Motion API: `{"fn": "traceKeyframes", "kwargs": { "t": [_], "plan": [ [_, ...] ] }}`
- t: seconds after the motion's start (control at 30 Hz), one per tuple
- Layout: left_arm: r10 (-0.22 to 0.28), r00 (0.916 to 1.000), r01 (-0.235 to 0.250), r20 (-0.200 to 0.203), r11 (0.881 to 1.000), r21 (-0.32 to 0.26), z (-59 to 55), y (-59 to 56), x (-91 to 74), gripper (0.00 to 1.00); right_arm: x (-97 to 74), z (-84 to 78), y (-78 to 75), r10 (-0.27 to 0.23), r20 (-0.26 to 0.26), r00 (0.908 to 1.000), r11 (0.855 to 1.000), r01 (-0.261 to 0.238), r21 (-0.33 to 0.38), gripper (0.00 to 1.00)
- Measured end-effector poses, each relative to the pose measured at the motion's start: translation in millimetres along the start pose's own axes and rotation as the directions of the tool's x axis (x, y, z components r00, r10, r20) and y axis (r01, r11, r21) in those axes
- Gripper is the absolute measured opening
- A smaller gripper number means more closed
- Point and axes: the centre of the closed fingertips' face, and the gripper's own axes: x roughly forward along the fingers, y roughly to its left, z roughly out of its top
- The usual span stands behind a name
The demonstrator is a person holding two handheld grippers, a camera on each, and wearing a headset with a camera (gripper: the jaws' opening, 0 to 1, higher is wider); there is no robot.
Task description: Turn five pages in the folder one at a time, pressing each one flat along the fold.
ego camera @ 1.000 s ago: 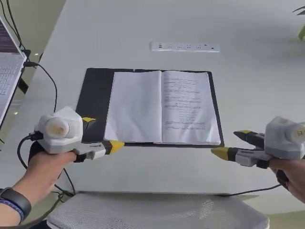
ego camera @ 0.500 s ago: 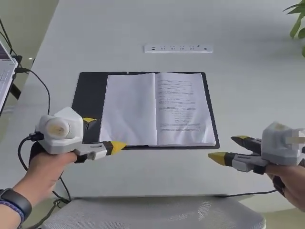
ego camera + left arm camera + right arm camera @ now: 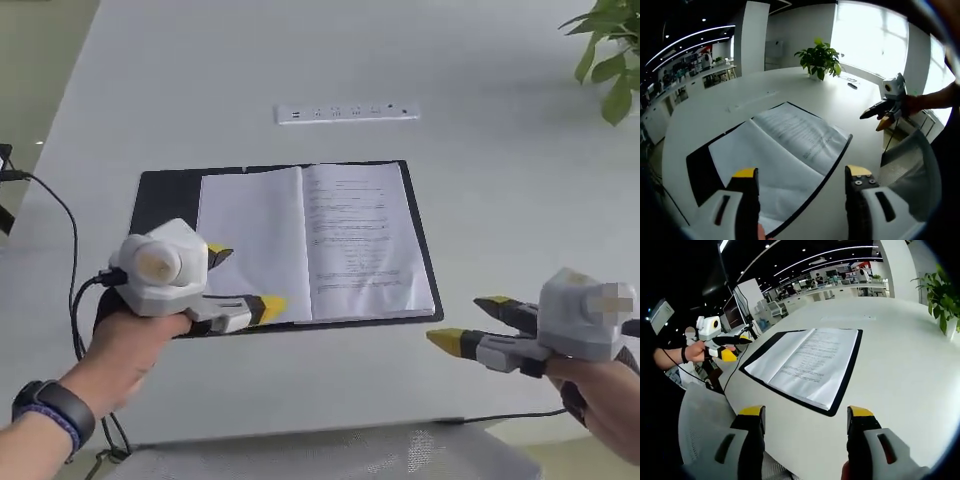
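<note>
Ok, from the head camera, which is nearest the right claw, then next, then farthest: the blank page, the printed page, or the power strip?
1. Printed page, right half of the folder, next to the right claw.
2. Blank page, left half, across the fold.
3. Power strip, past the folder's far edge.

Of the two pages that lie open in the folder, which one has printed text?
The right page, on the side of the right gripper, carries lines of print; the left page is blank white.
</note>
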Motion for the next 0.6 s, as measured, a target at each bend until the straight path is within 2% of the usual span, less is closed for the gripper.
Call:
{"fn": "traceKeyframes", "kwargs": {
  "t": [0.13,0.4,0.6],
  "plan": [
    [-0.026,0.9997,0.026,-0.001,0.999,0.023,9.6,-8.4,18.7,0.69,1.3,1.1,1.3,0.006,0.007,1.0000,1.000,-0.006,0.006,0.66],
    [-0.087,0.9962,0.087,0.008,0.995,0.049,33.1,-36.4,65.5,0.68,2.2,-4.5,1.3,0.016,-0.012,0.9998,1.000,-0.016,-0.013,0.66],
    [-0.140,0.9902,0.140,0.003,0.990,0.028,37.8,-61.1,99.5,0.69,-3.5,-8.5,-1.9,0.014,-0.006,0.9999,1.000,-0.014,0.002,0.67]
  ]
}}
